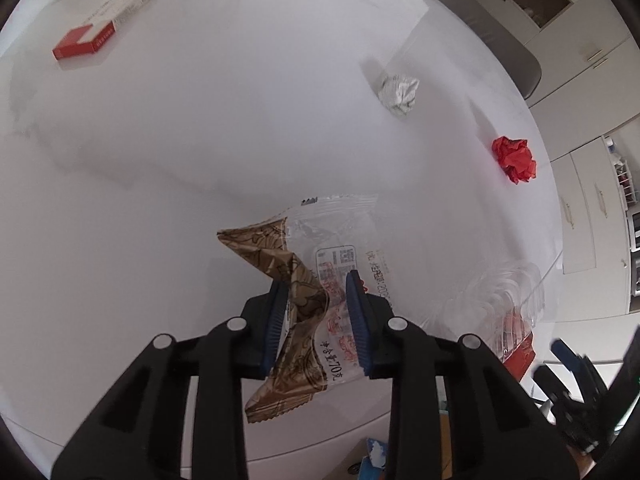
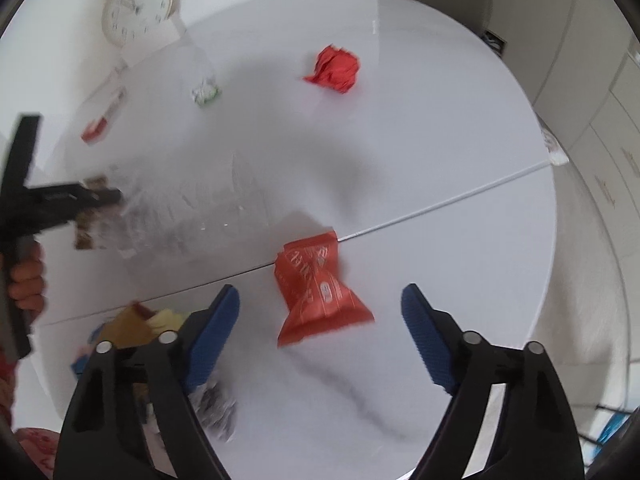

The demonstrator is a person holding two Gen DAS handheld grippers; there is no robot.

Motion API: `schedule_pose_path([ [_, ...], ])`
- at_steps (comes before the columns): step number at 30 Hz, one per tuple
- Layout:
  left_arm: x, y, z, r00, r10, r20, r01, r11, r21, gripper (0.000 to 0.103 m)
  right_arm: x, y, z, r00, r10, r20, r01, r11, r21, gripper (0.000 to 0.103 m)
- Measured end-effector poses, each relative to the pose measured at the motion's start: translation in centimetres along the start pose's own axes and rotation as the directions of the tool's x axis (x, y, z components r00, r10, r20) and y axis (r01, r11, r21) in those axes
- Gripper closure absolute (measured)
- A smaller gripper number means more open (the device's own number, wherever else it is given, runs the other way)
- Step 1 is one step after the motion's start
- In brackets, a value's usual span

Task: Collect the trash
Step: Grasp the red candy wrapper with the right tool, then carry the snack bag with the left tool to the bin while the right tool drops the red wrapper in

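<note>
We saw the left hand-held gripper (image 1: 316,316) pinching a crinkled brown-and-clear wrapper (image 1: 304,292) on the glossy white desk (image 1: 200,140); the right hand-held gripper (image 2: 320,312) stood spread around a red foil packet (image 2: 316,292).

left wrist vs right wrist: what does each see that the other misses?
Left wrist only: the left claw closed on the brown-and-clear wrapper, seen close up, and the crumpled white paper.

Right wrist only: the wall clock, and the red snack packet between the open right claw's pads, untouched.

Both: the white table, the red paper ball and the red-and-white box.
</note>
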State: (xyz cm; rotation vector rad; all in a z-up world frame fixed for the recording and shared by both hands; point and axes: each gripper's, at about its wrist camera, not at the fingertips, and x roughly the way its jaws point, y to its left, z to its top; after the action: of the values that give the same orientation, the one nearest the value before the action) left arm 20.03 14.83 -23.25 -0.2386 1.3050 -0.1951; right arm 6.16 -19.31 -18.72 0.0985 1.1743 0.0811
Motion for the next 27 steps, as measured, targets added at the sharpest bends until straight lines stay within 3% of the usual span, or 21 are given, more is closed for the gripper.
schedule_pose_path([
  [4,-1.7,0.4,0.1,0.999,0.004,0.044,-0.006,1.0,0.03,0.074,2.2,0.6,0.6,0.999,-0.009,-0.043,0.008,0.999,-0.04,0.036],
  [8,-4.6,0.4,0.0,0.996,-0.003,0.092,-0.003,0.998,0.064,0.074,3.4,0.8,0.9,0.996,-0.037,-0.078,0.031,0.997,-0.072,0.059],
  [11,-6.6,0.2,-0.3,0.992,-0.005,0.126,-0.007,0.996,0.093,0.074,3.2,0.5,1.0,0.997,-0.021,-0.073,0.017,0.998,-0.06,0.069],
  [16,-9.2,-1.1,-1.6,0.988,-0.019,0.155,-0.006,0.988,0.157,0.074,2.0,-0.5,0.4,0.998,0.04,-0.05,-0.039,0.999,0.006,0.072],
  [20,-11.4,-3.7,-3.3,0.984,-0.04,0.172,-0.005,0.967,0.255,0.074,-1.2,-1.9,-1.4,0.997,0.079,0.002,-0.079,0.994,0.077,0.072],
  [24,-13.0,-7.9,-6.1,0.982,-0.121,0.146,0.06,0.928,0.367,0.074,-6.7,-4.0,-6.1,0.996,0.071,0.056,-0.078,0.988,0.135,0.072],
  [27,-13.1,-11.5,-8.5,0.979,-0.18,0.095,0.12,0.887,0.445,0.074,-8.7,-6.4,-11.4,0.999,0.028,0.034,-0.034,0.98,0.194,0.072],
])
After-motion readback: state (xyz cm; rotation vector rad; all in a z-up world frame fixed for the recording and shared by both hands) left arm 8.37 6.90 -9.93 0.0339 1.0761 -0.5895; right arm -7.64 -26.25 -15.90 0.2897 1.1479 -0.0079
